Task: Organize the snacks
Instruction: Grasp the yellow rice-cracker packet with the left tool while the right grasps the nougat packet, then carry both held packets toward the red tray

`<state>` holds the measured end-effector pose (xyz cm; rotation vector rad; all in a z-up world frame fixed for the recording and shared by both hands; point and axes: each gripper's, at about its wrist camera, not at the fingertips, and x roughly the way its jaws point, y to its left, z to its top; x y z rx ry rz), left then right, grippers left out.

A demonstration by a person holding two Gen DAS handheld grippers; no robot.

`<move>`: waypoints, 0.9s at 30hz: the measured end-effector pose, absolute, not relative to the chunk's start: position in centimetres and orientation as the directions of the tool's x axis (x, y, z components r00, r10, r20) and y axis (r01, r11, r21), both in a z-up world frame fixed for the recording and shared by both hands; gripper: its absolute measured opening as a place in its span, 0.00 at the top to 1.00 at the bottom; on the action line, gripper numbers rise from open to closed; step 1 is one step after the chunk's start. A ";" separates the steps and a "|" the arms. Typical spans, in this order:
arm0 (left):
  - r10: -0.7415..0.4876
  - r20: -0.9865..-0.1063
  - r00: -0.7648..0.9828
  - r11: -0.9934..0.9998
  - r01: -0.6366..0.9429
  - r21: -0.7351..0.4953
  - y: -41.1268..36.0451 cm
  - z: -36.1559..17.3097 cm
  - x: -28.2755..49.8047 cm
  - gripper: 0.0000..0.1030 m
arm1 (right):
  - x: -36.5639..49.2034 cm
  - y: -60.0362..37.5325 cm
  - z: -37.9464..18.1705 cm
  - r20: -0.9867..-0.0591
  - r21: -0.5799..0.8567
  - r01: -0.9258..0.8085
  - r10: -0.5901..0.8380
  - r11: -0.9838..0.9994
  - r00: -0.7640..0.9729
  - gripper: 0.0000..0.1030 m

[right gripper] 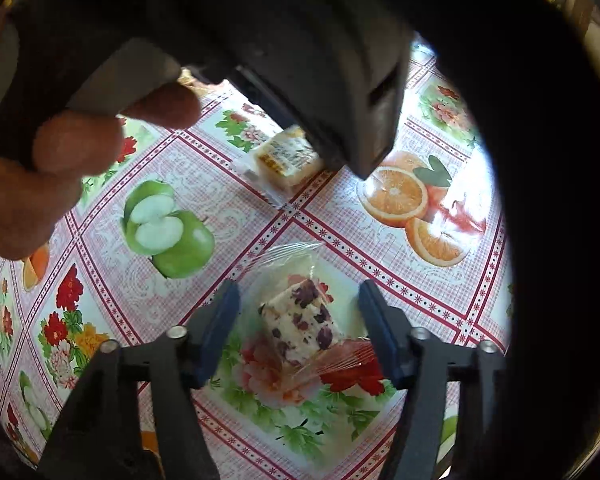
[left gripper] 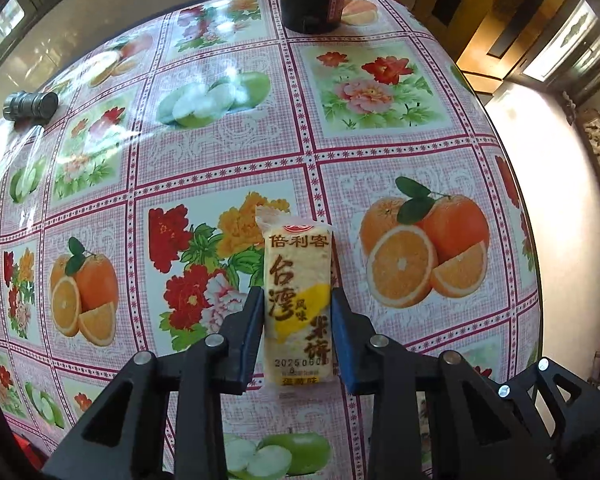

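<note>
In the left wrist view, low centre of the frame, the left gripper [left gripper: 298, 320] is clamped on a rice cracker packet [left gripper: 298, 300]: both blue pads [left gripper: 342, 336] press its long sides, and most of the pack sticks out past the fingertips above the tablecloth [left gripper: 380, 160]. It looks light, its film wrapper slick and crinkly, and the cracker inside is likely brittle, so a modest squeeze across the narrow width, as now, seems right; harder pressure could crack it.

In the right wrist view, the right gripper [right gripper: 298, 328] stands apart around a nougat piece [right gripper: 300, 328] studded with dark red fruit, wrapped in loose clear film and lying on the cloth at lower centre. Neither pad touches it. The block itself seems firm and light; the film tails at either end are floppy and slippery, so I would take the block across its short sides, not the wrapper.

Further up that frame, the packet's far end [right gripper: 284, 156] shows under the dark body of the left gripper, with the person's hand [right gripper: 40, 168] at upper left; that body crowds the space just above the nougat.

Back in the left view, farther off, a metal cylinder [left gripper: 30, 106] lies at the left edge and a black pot [left gripper: 312, 4] stands at top centre, both well apart from the snacks.
</note>
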<state>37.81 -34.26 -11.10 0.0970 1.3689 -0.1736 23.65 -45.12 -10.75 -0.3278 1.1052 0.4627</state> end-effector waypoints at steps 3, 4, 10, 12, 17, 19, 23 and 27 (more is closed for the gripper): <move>-0.063 -0.982 0.179 0.984 0.174 -0.032 -33.0 -11.3 36.9 0.69 | 23.0 -44.7 -10.3 -0.920 -0.026 -0.503 0.176 0.864 0.351 0.63; -0.067 -0.983 0.171 0.985 0.168 -0.038 -32.5 -11.3 36.7 0.69 | 22.9 -44.4 -10.2 -0.926 -0.029 -0.499 0.166 0.866 0.340 0.63; -0.064 -0.989 0.132 0.991 0.128 -0.047 -28.2 -11.6 34.8 0.69 | 21.9 -42.1 -10.1 -0.954 -0.090 -0.469 0.059 0.879 0.293 0.68; -0.056 -0.991 0.124 0.993 0.112 -0.042 -26.4 -11.7 33.9 0.69 | 21.6 -40.9 -10.1 -0.962 -0.092 -0.452 0.038 0.887 0.271 0.68; -0.021 -0.992 0.127 0.994 0.106 -0.008 -22.6 -12.0 30.6 0.69 | 19.2 -37.1 -9.9 -0.970 -0.062 -0.446 0.051 0.893 0.237 0.68; -0.019 -0.991 0.131 0.993 0.115 -0.003 -21.1 -12.1 28.8 0.69 | 17.8 -35.7 -9.9 -0.970 -0.038 -0.434 0.071 0.900 0.233 0.68; -0.011 -0.988 0.155 0.987 0.158 0.014 -19.1 -12.1 24.9 0.69 | 14.7 -32.6 -9.8 -0.970 -0.023 -0.438 0.087 0.899 0.228 0.68; -0.049 -0.989 0.138 0.981 0.191 -0.022 -17.5 -12.5 21.0 0.69 | 12.3 -30.1 -8.9 -0.971 -0.034 -0.454 0.078 0.890 0.226 0.68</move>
